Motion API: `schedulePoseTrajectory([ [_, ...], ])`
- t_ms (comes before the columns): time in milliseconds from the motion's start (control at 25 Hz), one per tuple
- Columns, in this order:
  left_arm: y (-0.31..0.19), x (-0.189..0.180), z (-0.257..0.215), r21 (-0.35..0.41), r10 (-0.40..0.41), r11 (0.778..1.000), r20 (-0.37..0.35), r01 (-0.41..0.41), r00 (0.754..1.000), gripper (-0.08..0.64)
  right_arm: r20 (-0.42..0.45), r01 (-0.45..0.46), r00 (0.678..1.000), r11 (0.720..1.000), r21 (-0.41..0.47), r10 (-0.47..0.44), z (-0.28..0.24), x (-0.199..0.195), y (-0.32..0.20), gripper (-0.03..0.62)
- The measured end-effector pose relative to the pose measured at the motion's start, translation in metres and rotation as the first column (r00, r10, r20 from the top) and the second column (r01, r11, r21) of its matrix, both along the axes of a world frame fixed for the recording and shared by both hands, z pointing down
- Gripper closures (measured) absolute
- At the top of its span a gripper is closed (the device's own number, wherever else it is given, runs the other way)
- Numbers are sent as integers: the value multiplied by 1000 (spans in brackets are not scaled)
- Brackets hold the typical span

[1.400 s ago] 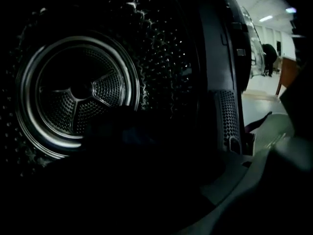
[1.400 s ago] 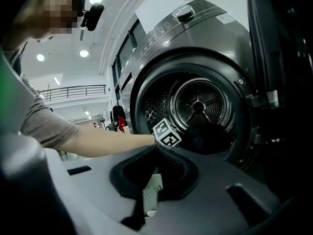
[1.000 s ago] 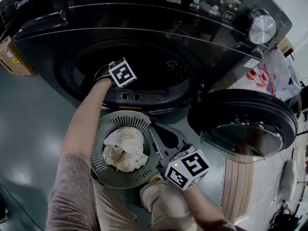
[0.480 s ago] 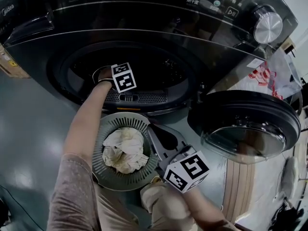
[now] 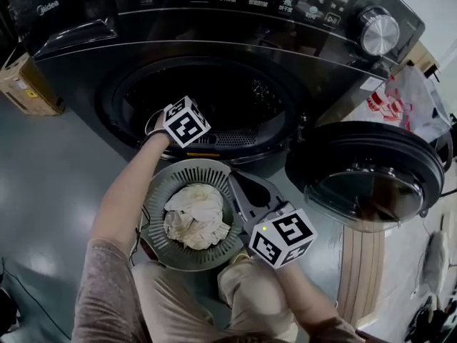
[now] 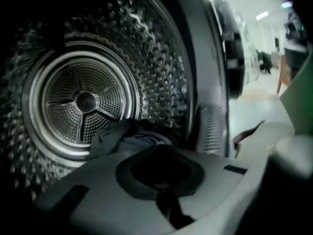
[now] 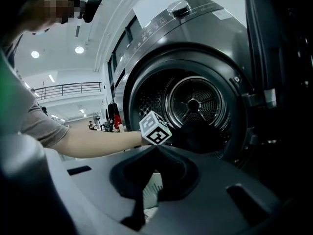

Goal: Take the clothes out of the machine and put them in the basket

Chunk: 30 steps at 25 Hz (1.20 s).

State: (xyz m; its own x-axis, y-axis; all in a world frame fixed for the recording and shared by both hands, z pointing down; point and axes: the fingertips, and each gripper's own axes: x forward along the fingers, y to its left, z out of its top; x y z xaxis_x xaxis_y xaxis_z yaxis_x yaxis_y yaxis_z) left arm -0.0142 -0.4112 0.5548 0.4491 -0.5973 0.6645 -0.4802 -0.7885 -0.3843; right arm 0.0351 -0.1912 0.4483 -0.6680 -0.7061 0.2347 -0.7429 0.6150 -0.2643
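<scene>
The dark washing machine point(image 5: 214, 27) stands open, its steel drum point(image 6: 83, 102) showing in the left gripper view. My left gripper point(image 6: 156, 148) is at the drum's mouth, shut on a dark garment point(image 6: 129, 136) that bunches just past its tips. From the right gripper view, that garment point(image 7: 200, 136) hangs beside the left gripper's marker cube point(image 7: 155, 128). The round grey basket point(image 5: 161, 191) sits on the floor below the opening, with pale clothes point(image 5: 196, 216) in it. My right gripper point(image 5: 243, 184) hovers over the basket's right rim, shut and holding nothing.
The machine's round door point(image 5: 364, 184) hangs open to the right. A cardboard box point(image 5: 25, 84) sits at the left by the machine. A clear bag with red print point(image 5: 400, 102) lies at the right. Grey floor lies left of the basket.
My left hand has drawn back from deeper in the drum toward its front lip. The right gripper has stayed over the basket's rim.
</scene>
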Motion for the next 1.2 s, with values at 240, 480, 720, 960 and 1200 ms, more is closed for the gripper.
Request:
schedulePoseTrajectory([
  [240, 73, -14, -22, -22, -12, 1000, -98, 10, 995, 549, -39, -55, 998, 998, 17, 55, -1, 2, 4, 595],
  [480, 132, -23, -40, -36, -48, 998, -194, 42, 980, 551, -72, -100, 992, 994, 39, 103, -7, 4, 10, 595],
  [720, 177, -24, -47, -67, -64, 997, -282, 47, 957, 552, -70, -125, 989, 991, 45, 128, -12, 5, 15, 595],
  [960, 213, -31, -54, -65, -65, 997, -298, 48, 952, 552, -80, -141, 986, 988, 61, 146, -10, 8, 20, 595],
  [1200, 258, -24, -68, -68, -41, 997, -319, 21, 947, 552, -94, -172, 979, 980, 97, 182, -7, 13, 15, 595],
])
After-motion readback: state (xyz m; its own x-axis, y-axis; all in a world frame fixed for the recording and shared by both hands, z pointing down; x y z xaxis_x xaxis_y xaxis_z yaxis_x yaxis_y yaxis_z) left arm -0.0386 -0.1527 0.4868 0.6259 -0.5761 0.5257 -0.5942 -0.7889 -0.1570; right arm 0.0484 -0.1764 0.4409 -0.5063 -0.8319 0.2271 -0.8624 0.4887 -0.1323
